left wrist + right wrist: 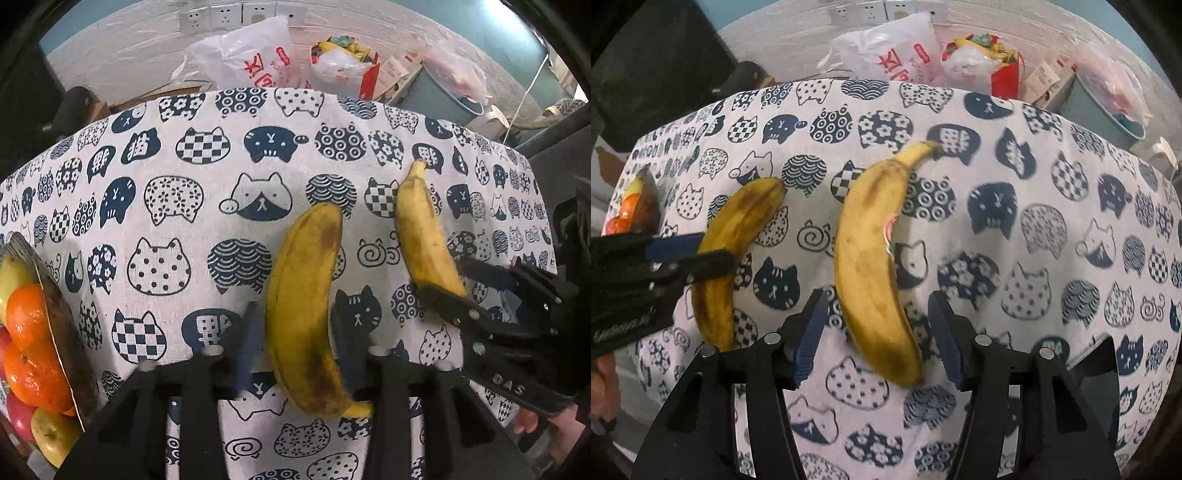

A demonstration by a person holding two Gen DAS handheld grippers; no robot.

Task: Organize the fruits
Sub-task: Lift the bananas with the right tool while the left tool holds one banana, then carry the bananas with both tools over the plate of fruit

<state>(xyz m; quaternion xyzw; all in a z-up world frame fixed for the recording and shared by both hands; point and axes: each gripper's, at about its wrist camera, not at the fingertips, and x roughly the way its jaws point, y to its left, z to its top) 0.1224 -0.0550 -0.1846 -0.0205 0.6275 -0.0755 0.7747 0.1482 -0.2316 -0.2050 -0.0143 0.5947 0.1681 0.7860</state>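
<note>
Two spotted yellow bananas lie on the cat-print tablecloth. The left banana [306, 310] [735, 254] lies between the fingers of my left gripper [295, 350], which is open around it without clamping. The right banana [424, 236] [875, 266] lies between the fingers of my right gripper [879, 336], also open with gaps on both sides. Each gripper shows in the other's view, the right one [454, 295] and the left one [698, 254]. A fruit bowl [62, 321] at the far left holds oranges [29, 339], apples and a banana.
The tablecloth [1034, 221] covers the whole table. Behind its far edge stand plastic bags [255, 55], a red bag of clutter [347, 62] and a grey bin [443, 96]. The bowl also shows small at the left [642, 206].
</note>
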